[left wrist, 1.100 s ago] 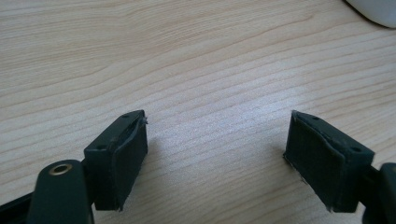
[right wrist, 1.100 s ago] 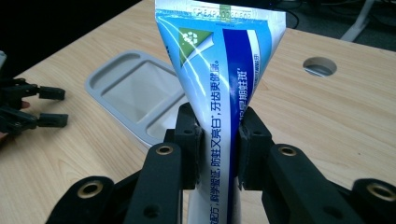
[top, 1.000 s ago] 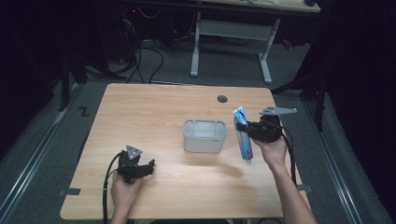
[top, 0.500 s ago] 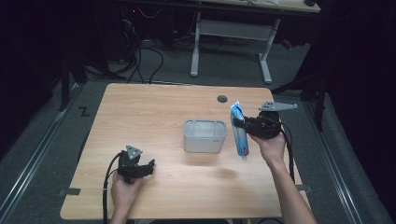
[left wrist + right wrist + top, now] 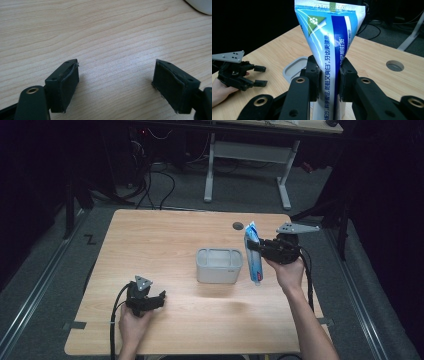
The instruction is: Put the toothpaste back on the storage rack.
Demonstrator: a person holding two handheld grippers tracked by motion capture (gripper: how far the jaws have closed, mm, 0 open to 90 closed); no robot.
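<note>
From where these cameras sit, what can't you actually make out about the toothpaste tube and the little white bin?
- Toothpaste tube: in the right gripper view its cap end is hidden behind the right gripper that clamps it.
- Tube lettering: too small to read in the high view.
- White bin: its inside is blurred in the high view; the left gripper view cuts it off at the top edge.
</note>
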